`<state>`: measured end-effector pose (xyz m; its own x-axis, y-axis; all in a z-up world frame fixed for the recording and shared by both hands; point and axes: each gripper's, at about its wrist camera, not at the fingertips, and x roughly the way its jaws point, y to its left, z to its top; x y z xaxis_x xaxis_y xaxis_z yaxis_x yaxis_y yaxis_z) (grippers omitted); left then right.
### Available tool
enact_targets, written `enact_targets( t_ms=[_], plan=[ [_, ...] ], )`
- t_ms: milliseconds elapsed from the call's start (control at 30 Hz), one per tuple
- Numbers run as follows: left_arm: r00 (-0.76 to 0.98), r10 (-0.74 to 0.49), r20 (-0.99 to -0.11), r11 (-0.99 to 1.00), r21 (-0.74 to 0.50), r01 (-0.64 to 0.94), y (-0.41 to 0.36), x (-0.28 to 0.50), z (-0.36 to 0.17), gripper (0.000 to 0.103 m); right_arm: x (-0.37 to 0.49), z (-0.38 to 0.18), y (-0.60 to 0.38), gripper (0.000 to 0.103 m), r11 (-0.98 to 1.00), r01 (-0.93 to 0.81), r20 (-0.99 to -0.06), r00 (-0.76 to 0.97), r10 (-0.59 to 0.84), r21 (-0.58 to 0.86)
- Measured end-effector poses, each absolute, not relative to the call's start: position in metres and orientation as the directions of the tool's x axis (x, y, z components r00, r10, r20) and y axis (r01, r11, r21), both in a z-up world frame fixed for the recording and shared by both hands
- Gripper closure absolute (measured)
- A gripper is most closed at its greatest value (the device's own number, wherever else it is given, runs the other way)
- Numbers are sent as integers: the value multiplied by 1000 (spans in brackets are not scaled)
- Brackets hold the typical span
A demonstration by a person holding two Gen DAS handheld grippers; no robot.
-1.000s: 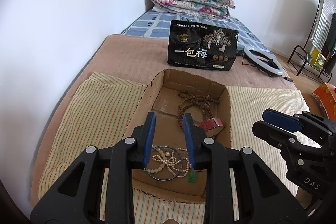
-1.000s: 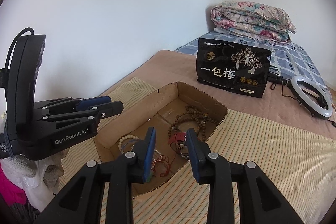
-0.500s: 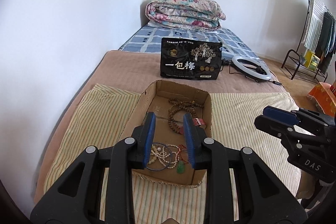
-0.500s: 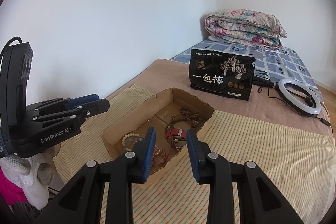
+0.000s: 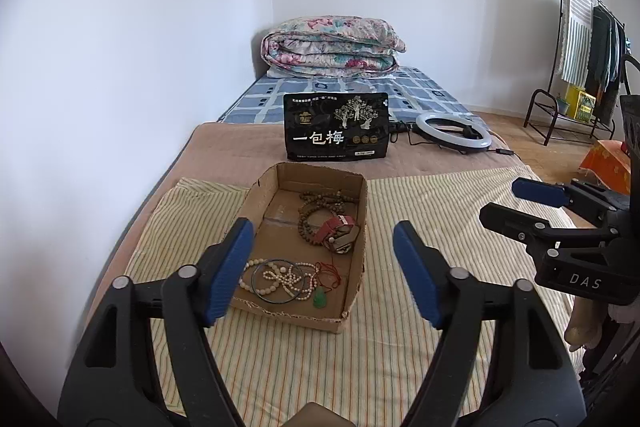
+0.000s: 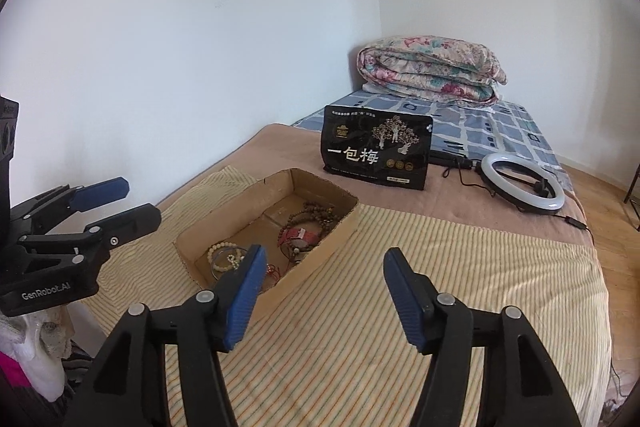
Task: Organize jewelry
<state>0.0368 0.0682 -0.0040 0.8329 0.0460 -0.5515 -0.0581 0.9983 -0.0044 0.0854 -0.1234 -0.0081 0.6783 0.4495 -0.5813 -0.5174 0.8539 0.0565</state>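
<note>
**Q:** Left wrist view: how much of the sorting can be counted as done?

**R:** Most of it, it would seem. All the jewelry that can be seen is gathered inside the cardboard box [image 5: 352, 187] on the striped cloth [image 5: 420, 227]: brown bead strands [image 5: 316, 211] and a red-strapped watch [image 5: 336, 227] at the far end, a pale bead necklace [image 5: 280, 277], a dark bangle [image 5: 276, 281] and a green pendant [image 5: 319, 301] at the near end. No piece is seen loose on the cloth (what may lie outside both views cannot be told).

**Q:** And what is held by the claws?

**R:** Nothing. The jaws of the left gripper [image 5: 322, 267] have just been opening and are spread wide, with no item between them. The same is seen in the right wrist view for the right gripper [image 6: 322, 283]: released, jaws just opened, empty.

**Q:** Where is the box placed relative to each claw?

**R:** For the left claw it is ahead and below, framed between the fingers, apart from both. For the right claw it is ahead and toward its left finger, untouched. What remains is judged to be little, perhaps some tidying inside the box.
</note>
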Motion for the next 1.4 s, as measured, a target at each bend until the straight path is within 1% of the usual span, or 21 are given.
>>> enact_targets(
  t_ms=[33,100,133,233,267,300,367,567,767,1400],
  plan=[
    [834,42,-550,999,-6,-54,67,35,-4,25,84,-8,-127,29,857,-511,-579,682,447,59],
    [833,39,-552,999,-8,-52,64,31,-5,24,82,-8,-132,22,865,-499,-575,692,436,56],
    [832,35,-554,999,-11,-49,63,29,-5,22,81,-9,-134,20,870,-491,-572,700,427,49],
    [835,31,-549,999,-14,-46,60,23,-5,8,79,-11,-139,12,878,-478,-567,714,411,35],
    [840,36,-541,999,-13,-51,59,21,-4,5,79,-12,-139,9,880,-474,-567,717,406,32],
    [844,41,-535,998,-11,-55,58,19,-4,5,78,-13,-140,4,882,-470,-567,719,401,29],
    [844,50,-534,998,-1,-59,57,17,-5,5,77,-14,-140,1,883,-468,-565,723,396,21],
    [833,73,-549,997,31,-67,53,17,-10,4,74,-14,-140,0,897,-443,-560,746,359,-15],
    [829,77,-554,997,27,-74,53,17,-10,2,71,-13,-141,0,900,-435,-552,757,350,-25],
    [831,79,-551,997,30,-75,52,16,-10,2,69,-12,-140,0,904,-426,-550,764,338,-35]
  ],
)
